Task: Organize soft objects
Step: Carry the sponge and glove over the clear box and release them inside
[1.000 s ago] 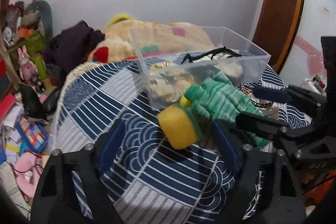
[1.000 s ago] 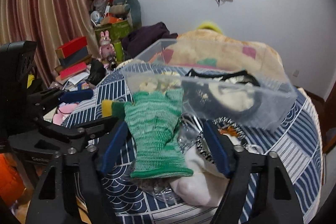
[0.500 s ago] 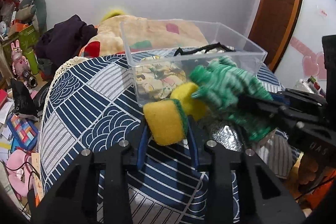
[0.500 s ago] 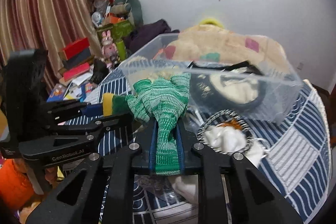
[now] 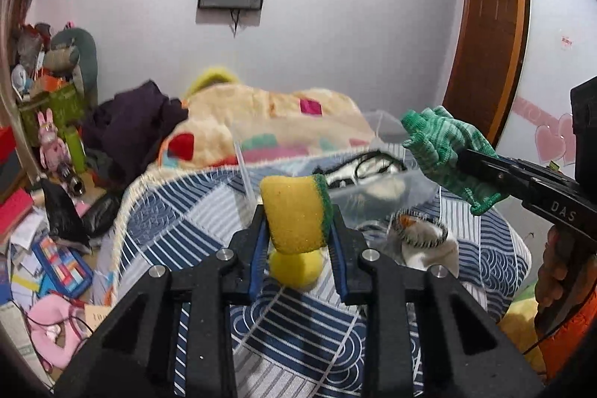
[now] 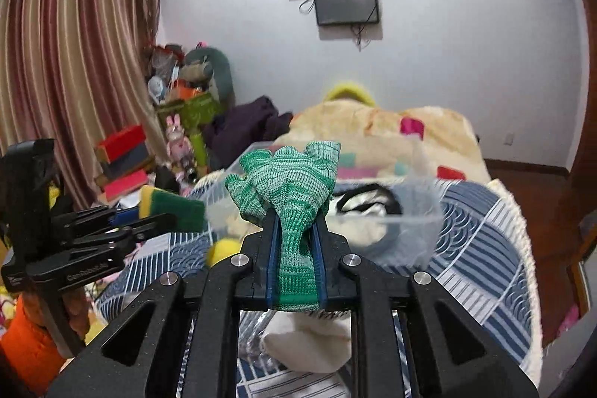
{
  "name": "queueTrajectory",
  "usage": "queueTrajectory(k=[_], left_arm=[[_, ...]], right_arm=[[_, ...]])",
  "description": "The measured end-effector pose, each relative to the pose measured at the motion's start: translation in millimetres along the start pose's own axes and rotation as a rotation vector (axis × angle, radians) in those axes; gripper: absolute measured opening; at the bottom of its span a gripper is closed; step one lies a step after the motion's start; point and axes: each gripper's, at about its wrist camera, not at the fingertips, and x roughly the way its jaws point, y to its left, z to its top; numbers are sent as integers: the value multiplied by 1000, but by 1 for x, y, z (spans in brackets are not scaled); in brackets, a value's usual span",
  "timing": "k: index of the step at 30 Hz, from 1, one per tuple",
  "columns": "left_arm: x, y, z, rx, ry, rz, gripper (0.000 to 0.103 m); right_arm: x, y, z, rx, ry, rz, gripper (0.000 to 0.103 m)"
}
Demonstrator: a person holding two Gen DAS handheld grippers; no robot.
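Observation:
My left gripper (image 5: 296,222) is shut on a yellow sponge with a green scouring side (image 5: 294,211) and holds it above the bed, in front of the clear plastic bin (image 5: 377,181). My right gripper (image 6: 294,234) is shut on a green knitted glove (image 6: 289,185), lifted near the bin (image 6: 410,211). The glove also shows at the right of the left wrist view (image 5: 444,152), the sponge at the left of the right wrist view (image 6: 169,206). A yellow ball (image 5: 294,267) lies on the bedspread under the sponge. The bin holds a black and white item (image 6: 365,204).
A blue and white patterned bedspread (image 5: 298,331) covers the bed. White socks (image 5: 421,241) lie beside the bin. A fluffy beige blanket (image 5: 268,122) and dark clothes (image 5: 134,125) lie behind. Clutter covers the floor at the left (image 5: 48,263).
Both grippers have risen from the bedspread, lifting the sponge and the glove higher, level with the bin's rim. The yellow ball stays on the bed.

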Motion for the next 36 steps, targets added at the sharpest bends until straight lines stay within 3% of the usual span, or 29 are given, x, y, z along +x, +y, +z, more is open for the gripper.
queueTrajectory(k=[5, 8, 15, 27, 36], left_arm=[[9, 9, 1, 12, -2, 58, 30], [19, 24, -6, -58, 39, 27, 30], [18, 37, -6, -109, 11, 15, 30], [29, 15, 34, -27, -46, 20, 30], [72, -11, 53, 48, -12, 10, 30]], right_arm=[[-3, -10, 1, 37, -15, -5, 15], [-1, -13, -2, 44, -10, -17, 15], [6, -21, 1, 64, 3, -25, 15], [29, -30, 24, 36, 6, -69, 15], [66, -30, 38, -11, 54, -91, 15]])
